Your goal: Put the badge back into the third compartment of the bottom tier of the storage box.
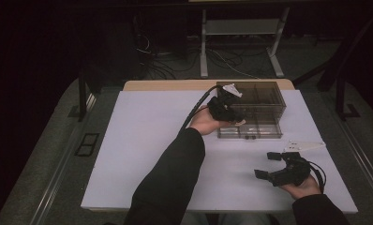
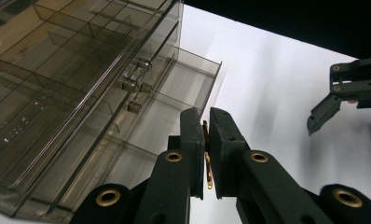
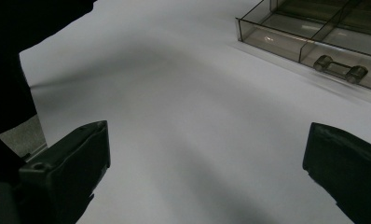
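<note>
Our left gripper pinches a thin gold strip upright between its fingers, just over the open drawer of the clear box by the worktop's far edge. Our right gripper waits wide open near the right corner

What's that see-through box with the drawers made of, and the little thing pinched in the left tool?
The drawer organizer looks like smoke-tinted clear plastic, glossy: you see its dividers through the walls, and light glints on them. The thin strip clamped in the left gripper seems to be brass-coloured metal, shiny along its edge, though it's too hidden to be sure.
</note>
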A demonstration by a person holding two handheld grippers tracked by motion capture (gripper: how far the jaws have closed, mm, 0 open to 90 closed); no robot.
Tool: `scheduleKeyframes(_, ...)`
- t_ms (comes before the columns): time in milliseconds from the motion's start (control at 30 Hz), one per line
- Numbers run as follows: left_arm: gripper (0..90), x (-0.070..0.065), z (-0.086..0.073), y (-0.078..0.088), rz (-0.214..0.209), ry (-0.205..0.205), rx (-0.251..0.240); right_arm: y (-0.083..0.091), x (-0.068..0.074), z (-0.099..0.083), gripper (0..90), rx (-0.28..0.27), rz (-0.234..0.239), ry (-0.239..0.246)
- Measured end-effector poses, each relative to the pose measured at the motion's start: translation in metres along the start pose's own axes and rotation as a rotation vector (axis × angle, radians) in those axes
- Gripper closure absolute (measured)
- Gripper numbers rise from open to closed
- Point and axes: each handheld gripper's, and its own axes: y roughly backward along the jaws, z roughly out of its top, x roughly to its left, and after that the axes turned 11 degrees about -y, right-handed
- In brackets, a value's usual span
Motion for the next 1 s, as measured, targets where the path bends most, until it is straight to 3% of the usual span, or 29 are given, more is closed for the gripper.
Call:
scheduleKeyframes(233, 83.3, 0.005, -0.003, -0.01, 0.011, 0.005, -0.006, 0.0, 0.0, 0.0, 0.0, -0.001, 0.0, 0.0)
scheduleKeyframes(267, 83.3, 0.004, -0.004, -0.011, 0.014, 0.025, -0.015, 0.0, 0.0, 0.0, 0.1, -0.001, 0.0, 0.001)
scheduleKeyframes(433, 83.3, 0.008, -0.006, -0.017, 0.026, 0.055, -0.043, -0.002, 0.001, 0.0, 0.1, 0.006, -0.001, 0.003)
scheduleKeyframes(467, 83.3, 0.011, -0.007, -0.018, 0.032, 0.041, -0.051, -0.002, 0.001, 0.0, 0.1, 0.009, -0.001, 0.006)
scheduleKeyframes(733, 83.3, 0.011, -0.008, -0.032, 0.048, 0.087, -0.109, -0.002, 0.001, 0.0, 0.0, 0.011, 0.002, 0.011)
scheduleKeyframes(1000, 83.3, 0.011, -0.007, -0.046, 0.033, 0.073, -0.128, -0.002, 0.001, 0.0, 0.1, 0.016, 0.006, 0.013)
